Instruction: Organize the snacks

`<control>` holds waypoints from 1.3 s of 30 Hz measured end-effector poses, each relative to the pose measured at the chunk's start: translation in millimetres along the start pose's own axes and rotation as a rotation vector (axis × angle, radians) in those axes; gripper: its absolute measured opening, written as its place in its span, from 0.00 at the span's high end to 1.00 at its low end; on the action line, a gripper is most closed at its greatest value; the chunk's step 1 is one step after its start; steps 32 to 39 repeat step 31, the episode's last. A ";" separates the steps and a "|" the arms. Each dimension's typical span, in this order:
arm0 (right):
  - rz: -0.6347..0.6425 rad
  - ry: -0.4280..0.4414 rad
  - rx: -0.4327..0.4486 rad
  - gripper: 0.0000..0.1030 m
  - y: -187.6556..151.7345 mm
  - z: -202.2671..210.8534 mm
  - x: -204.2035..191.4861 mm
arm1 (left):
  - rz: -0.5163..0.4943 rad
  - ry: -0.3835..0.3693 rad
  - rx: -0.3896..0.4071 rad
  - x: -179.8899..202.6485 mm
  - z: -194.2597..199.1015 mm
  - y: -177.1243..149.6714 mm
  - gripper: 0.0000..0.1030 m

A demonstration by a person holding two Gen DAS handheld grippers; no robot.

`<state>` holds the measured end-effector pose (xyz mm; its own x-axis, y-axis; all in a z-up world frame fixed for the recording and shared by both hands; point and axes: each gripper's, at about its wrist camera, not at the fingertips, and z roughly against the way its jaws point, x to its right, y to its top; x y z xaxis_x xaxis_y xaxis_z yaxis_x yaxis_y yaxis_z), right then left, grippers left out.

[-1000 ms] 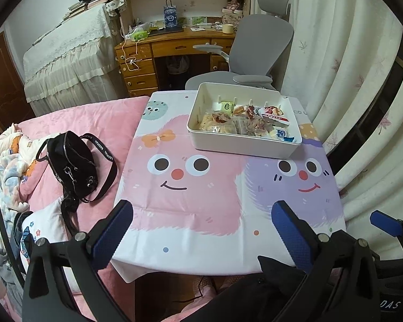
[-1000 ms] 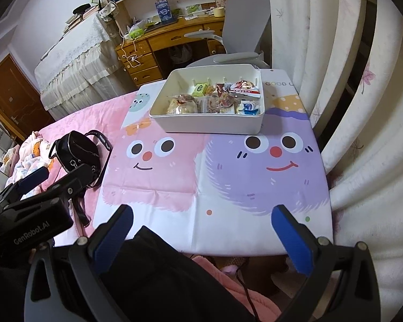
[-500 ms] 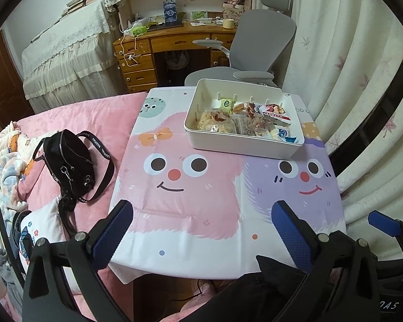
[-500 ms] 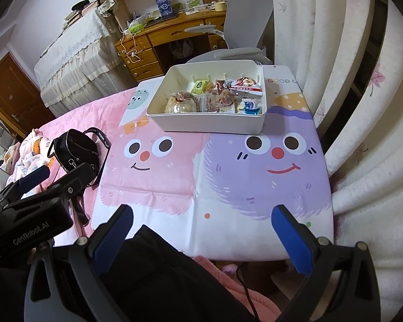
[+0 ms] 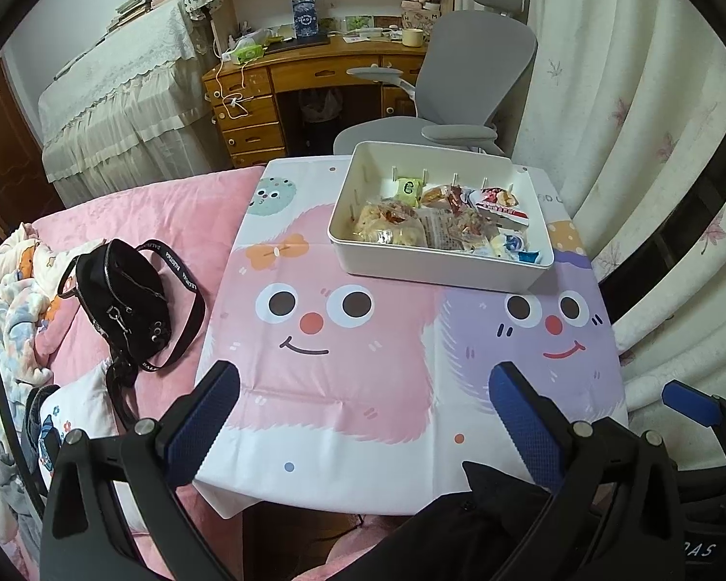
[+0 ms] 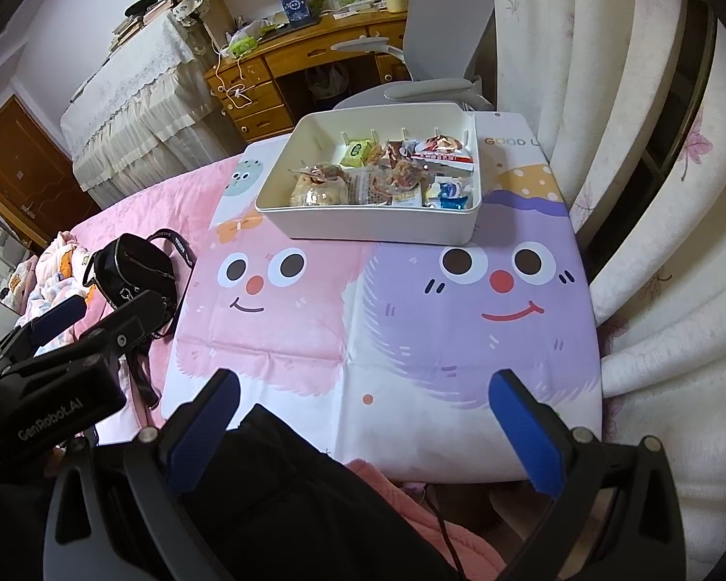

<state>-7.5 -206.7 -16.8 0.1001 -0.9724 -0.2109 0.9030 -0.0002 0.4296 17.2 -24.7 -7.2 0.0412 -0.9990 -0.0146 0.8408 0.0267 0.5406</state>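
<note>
Left gripper (image 5: 363,402): jaws wide apart, nothing between them; it hangs over the near edge of the counter, well short of the white bin.
Right gripper (image 6: 363,411): jaws likewise spread and empty, also at the near edge, facing the white bin across the cloth.
Cartoon cloth (image 5: 363,339): covers the counter between the grippers and the white bin; bare of loose items, with fold creases.
White bin (image 6: 377,227): at the far end of the counter, on the cloth, in front of the grey chair (image 5: 469,77).
Snacks (image 5: 440,222): all heaped inside the white bin, mostly toward its right and front; its rear left corner looks empty.
Dividers: thin posts stand along the bin's back wall; whether they separate compartments I cannot tell.
Black bag (image 5: 121,295): on the pink bed, left of the white bin, apart from the counter.
Risk: crinkly wrappers overlap, so a pinch may lift two packets or slip off one.
Risk: pushing the bin could slide it on the loose cloth toward the far edge.
</note>
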 end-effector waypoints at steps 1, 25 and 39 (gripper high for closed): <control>-0.001 0.000 -0.002 0.00 0.5 -1.0 1.2 | 0.002 0.001 -0.002 0.9 -1.6 0.9 0.01; 0.010 0.017 -0.010 0.00 6.1 -2.3 31.6 | 0.008 0.028 -0.007 19.0 -4.1 -5.1 0.01; 0.015 0.025 -0.016 0.00 6.4 -0.8 33.6 | 0.011 0.045 -0.016 27.0 1.6 -9.7 0.01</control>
